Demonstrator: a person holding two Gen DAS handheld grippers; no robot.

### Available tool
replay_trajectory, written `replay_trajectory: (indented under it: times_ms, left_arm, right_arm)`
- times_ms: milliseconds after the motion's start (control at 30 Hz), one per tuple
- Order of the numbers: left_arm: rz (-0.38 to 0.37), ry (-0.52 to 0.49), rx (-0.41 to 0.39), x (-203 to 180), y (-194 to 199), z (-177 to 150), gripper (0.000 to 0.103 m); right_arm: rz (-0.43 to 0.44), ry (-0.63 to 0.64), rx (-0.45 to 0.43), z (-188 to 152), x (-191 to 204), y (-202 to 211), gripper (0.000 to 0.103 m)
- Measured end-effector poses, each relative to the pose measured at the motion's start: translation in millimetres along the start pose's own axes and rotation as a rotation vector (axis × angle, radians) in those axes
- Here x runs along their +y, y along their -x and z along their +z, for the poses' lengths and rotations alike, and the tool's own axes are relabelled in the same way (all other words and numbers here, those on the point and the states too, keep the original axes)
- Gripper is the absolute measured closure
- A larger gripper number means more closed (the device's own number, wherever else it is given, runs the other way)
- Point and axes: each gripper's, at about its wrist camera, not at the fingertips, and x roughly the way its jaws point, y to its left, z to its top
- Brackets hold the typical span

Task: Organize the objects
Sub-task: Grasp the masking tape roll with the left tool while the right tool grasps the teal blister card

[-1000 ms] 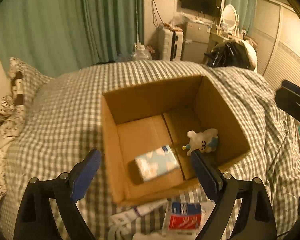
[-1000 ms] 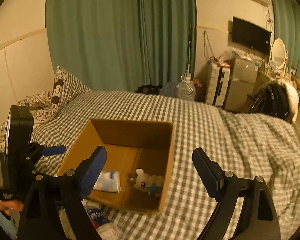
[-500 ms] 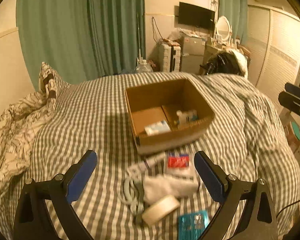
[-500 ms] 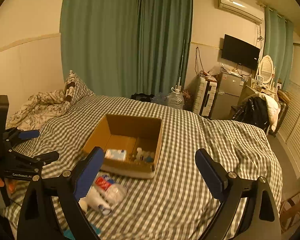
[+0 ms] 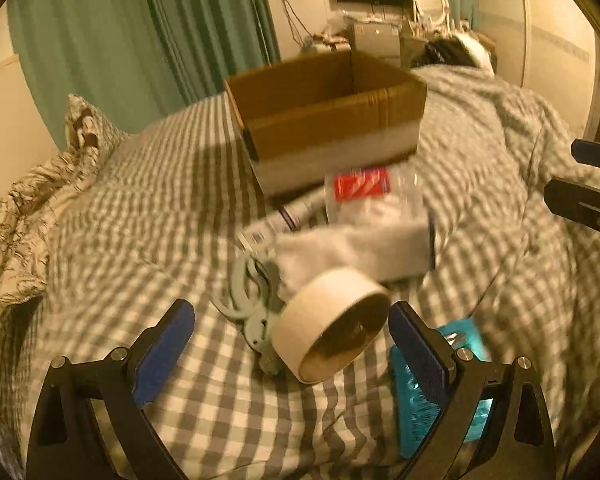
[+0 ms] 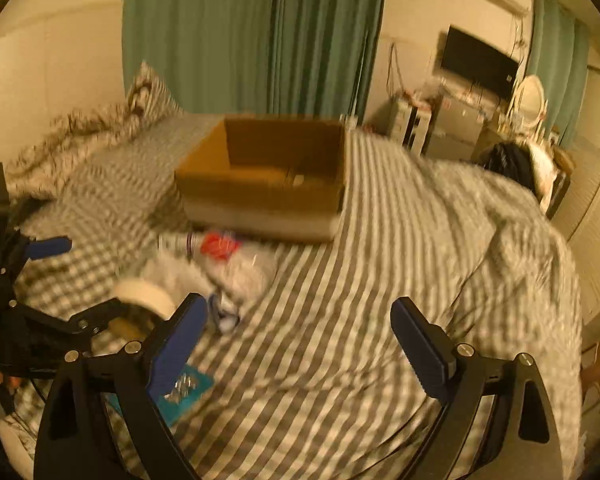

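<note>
Left wrist view: left gripper is spread wide and empty, with the tape roll sitting between the fingers, tipped on the checked bedspread. I'd center on the roll and avoid snagging the pale cable at its 9 o'clock. The cardboard box waits at 12.

Right wrist view: right gripper is also apart, holding nothing, over bare bedspread; the box sits at 12 o'clock, the clutter at 10.
</note>
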Motion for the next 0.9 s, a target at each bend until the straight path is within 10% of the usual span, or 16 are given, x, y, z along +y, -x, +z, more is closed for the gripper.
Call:
replay_trajectory:
  times_ms: [200,567,900]
  left_arm:
    - [-0.037,-0.034,0.038,-13.2,-22.7,-5.2,0.013]
    - [-0.097,-0.017,0.069,-4.9,-8.4,-5.8,0.099]
    - [-0.022,-0.024,0.011,17.3,30.9,8.2,0.099]
  right_arm:
    - [-0.006,-0.003,0.071,-15.7,6.3,-27.8,0.010]
    - [0.035,0.025,0.115,-28.9,23.9,-31.0,0.010]
    - [0.099,0.071,0.141,-39.7,53.3,-26.8,0.010]
